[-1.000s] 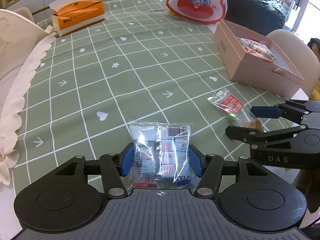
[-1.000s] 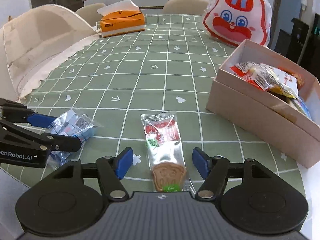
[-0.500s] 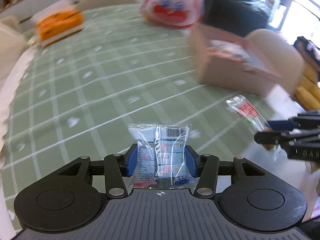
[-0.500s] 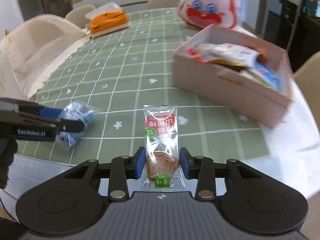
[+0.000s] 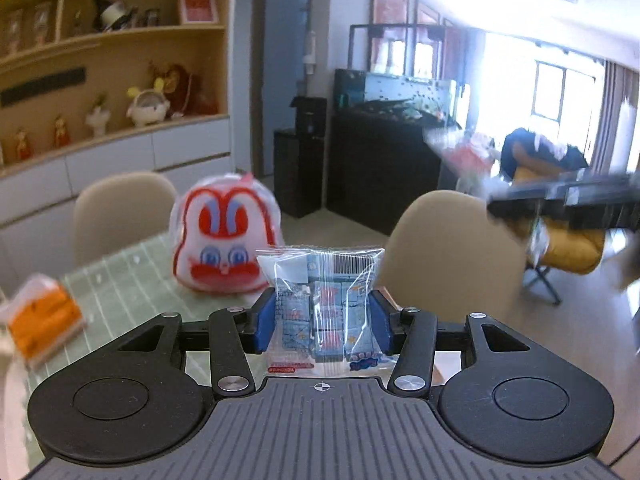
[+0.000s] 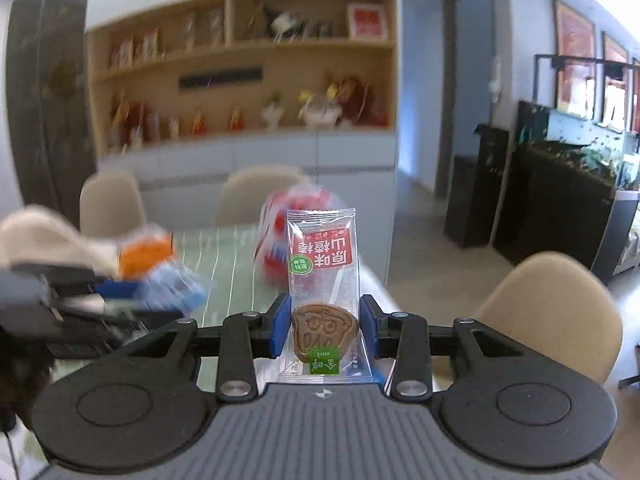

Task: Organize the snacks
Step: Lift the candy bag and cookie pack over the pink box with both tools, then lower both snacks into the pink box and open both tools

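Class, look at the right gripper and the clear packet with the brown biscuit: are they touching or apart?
Touching. In the right wrist view, the right gripper has both blue jaws pressed against the sides of the biscuit packet, holding it upright above the table.

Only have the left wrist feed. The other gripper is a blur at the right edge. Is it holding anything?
Observer: Yes. The right gripper is shut on a clear-wrapped brown lollipop packet, jaws pinching it at the candy end.

Operator: Which way is that packet sitting?

Observer: Upright, with its red label above the jaws and the print upside down.

Operator: My blue snack pack, does it show from that side?

Observer: Only as a blue blur at the tip of the left gripper, on the left of the right wrist view.

Operator: Snack box in sight over there?

Observer: No. That view shows the table's green cloth, chairs and shelves, but no box.
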A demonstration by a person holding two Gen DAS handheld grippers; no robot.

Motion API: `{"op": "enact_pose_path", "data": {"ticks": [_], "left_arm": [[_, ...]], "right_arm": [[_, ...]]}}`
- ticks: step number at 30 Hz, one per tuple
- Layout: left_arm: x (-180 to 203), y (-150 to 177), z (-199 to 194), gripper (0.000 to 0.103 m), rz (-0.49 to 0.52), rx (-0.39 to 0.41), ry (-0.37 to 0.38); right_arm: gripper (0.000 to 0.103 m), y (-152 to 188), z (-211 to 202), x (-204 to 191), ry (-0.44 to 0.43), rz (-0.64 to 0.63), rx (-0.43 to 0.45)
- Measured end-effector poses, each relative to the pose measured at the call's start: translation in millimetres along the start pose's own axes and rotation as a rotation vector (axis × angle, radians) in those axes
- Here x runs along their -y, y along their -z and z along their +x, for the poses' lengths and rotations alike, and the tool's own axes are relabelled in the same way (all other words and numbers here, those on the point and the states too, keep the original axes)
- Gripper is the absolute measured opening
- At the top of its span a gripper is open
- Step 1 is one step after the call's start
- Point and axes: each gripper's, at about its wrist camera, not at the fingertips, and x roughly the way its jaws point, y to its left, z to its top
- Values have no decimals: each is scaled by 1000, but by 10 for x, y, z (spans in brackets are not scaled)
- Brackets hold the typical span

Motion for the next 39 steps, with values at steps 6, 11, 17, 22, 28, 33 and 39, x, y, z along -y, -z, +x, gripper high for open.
{"op": "enact_pose_path", "data": {"ticks": [6, 11, 17, 22, 28, 33, 39], "left_arm": [[21, -6, 457, 54, -31, -94, 67], [-140, 201, 1009, 54, -72, -198, 113], [-329, 651, 1618, 54, -117, -393, 180], [-402, 757, 1802, 54, -121, -366, 186], [-461, 789, 2118, 55, -192, -354, 178], [-600, 704, 2102, 56, -305, -398, 224], [-634, 659, 1960, 56, -288, -421, 213]], "right_arm": [[37, -246, 234, 115, 37, -6, 29], [37, -48, 790, 180, 21, 29, -82], [37, 457, 1702, 267, -20, 120, -290], [37, 907, 2249, 446, -21, 216, -430], [37, 1108, 2578, 518, 1, 233, -486], [40, 1090, 2521, 434, -6, 187, -488], [49, 1137, 2130, 255, -39, 109, -432]]}}
